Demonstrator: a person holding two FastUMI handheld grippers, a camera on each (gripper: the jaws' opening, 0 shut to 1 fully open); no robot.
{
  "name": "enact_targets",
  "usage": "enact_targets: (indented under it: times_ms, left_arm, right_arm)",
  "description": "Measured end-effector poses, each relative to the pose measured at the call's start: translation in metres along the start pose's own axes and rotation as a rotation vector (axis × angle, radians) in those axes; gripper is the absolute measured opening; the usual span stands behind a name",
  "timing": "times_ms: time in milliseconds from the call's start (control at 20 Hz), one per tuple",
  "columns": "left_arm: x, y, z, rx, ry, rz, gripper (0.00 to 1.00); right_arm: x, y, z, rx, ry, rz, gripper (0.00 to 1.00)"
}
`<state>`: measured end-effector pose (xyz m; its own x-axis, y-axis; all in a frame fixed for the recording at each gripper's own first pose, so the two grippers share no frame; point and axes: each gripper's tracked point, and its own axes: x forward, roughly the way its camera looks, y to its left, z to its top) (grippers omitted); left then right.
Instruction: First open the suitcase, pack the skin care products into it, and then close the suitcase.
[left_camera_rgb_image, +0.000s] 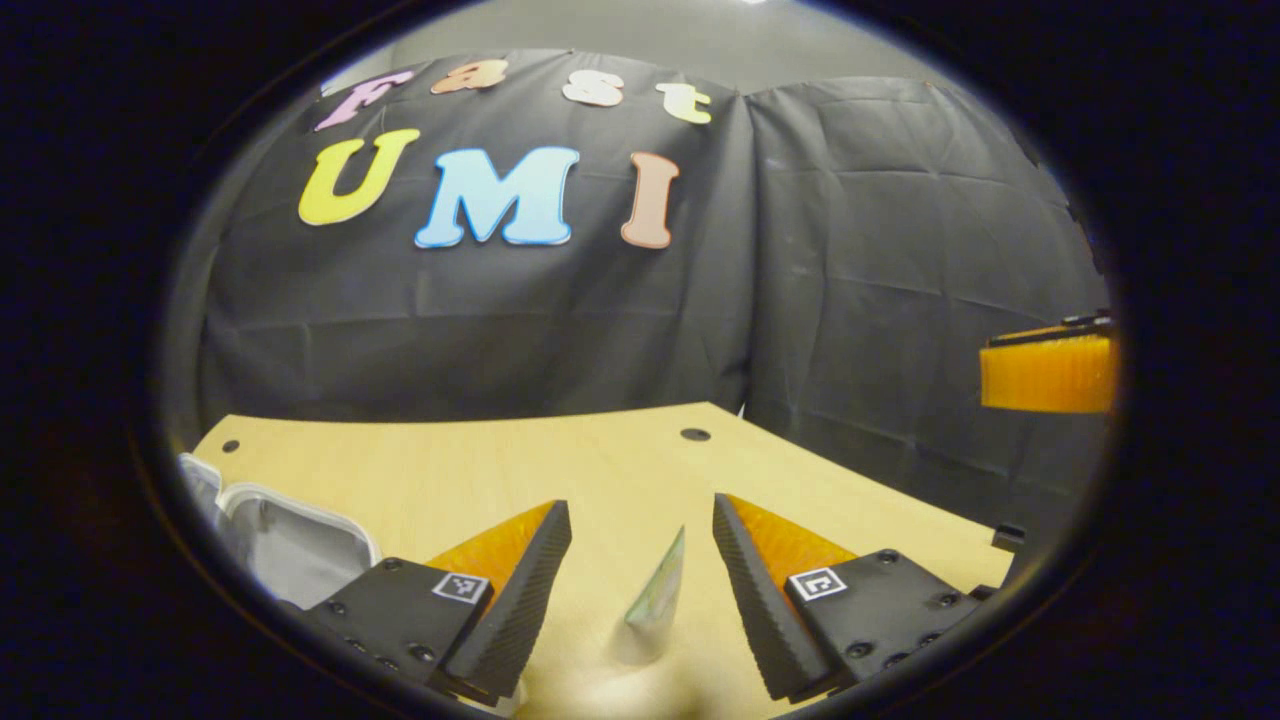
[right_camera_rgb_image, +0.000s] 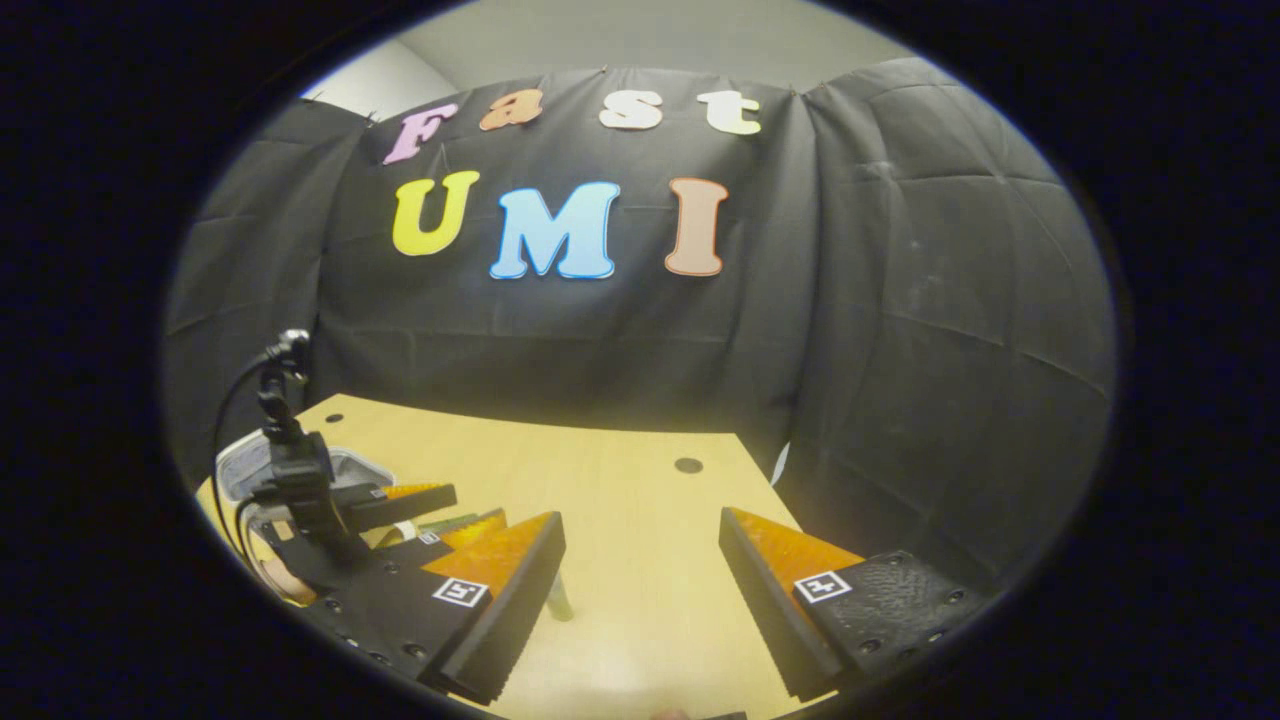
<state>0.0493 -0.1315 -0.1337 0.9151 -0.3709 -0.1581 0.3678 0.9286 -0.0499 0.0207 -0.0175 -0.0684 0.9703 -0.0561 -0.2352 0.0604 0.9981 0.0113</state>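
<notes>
A thin greenish skin care sachet (left_camera_rgb_image: 660, 585) stands edge-on on the wooden table (left_camera_rgb_image: 600, 460). My left gripper (left_camera_rgb_image: 640, 505) is open, its fingers on either side of the sachet and apart from it. The pale grey suitcase (left_camera_rgb_image: 290, 540) lies open at the lower left of the left gripper view. My right gripper (right_camera_rgb_image: 640, 518) is open over bare table with nothing between its fingers. In the right gripper view the left gripper (right_camera_rgb_image: 450, 510) sits low at the left, with the suitcase (right_camera_rgb_image: 235, 462) partly hidden behind it.
A finger (left_camera_rgb_image: 1050, 372) of the right gripper juts in at the right edge of the left gripper view. The table (right_camera_rgb_image: 640, 480) has small round holes (right_camera_rgb_image: 688, 465) and ends at the black cloth wall. A thin item (right_camera_rgb_image: 558, 600) pokes out beside the right gripper's left finger.
</notes>
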Motion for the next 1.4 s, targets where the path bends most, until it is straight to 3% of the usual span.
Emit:
enact_targets:
  times_ms: [200,300,350,400,600,650,850,1000,1100,1250,1350,1400]
  left_arm:
    - [0.017,0.002,-0.053,0.005,0.088,0.01,0.94]
    - [0.028,0.002,-0.071,0.009,0.129,0.021,0.87]
    - [0.032,0.007,-0.078,0.019,0.158,0.047,0.65]
    - [0.035,0.011,-0.078,0.022,0.166,0.054,0.53]
    - [0.031,0.017,-0.081,-0.059,0.248,0.061,0.45]
    - [0.022,0.016,-0.076,-0.114,0.266,0.057,0.4]
    - [-0.034,0.03,-0.014,-0.288,0.236,0.055,0.43]
    - [-0.09,0.051,0.029,-0.351,0.215,0.074,0.4]
    - [-0.121,0.074,0.046,-0.355,0.21,0.108,0.4]
    - [-0.16,0.121,0.054,-0.376,0.24,0.168,0.4]
    - [-0.184,0.16,0.044,-0.368,0.28,0.233,0.4]
    - [-0.194,0.181,0.036,-0.365,0.31,0.264,0.4]
  right_arm:
    - [0.009,0.005,-0.008,-0.004,0.019,0.022,0.95]
    - [0.014,0.009,-0.014,0.002,0.033,0.037,0.95]
    - [0.017,0.013,-0.016,0.004,0.042,0.047,0.95]
    - [0.02,0.016,-0.02,0.005,0.048,0.057,0.95]
    - [0.037,0.034,-0.033,0.013,0.075,0.102,0.95]
    - [0.042,0.039,-0.037,0.028,0.088,0.115,0.95]
    - [0.071,0.064,-0.085,0.074,0.211,0.169,0.95]
    - [0.092,0.078,-0.132,0.046,0.312,0.176,0.92]
    - [0.101,0.082,-0.157,0.04,0.369,0.165,0.85]
    - [0.107,0.09,-0.176,0.067,0.419,0.156,0.61]
    - [0.107,0.087,-0.175,0.099,0.432,0.121,0.33]
    - [0.102,0.093,-0.177,0.134,0.456,0.126,0.28]
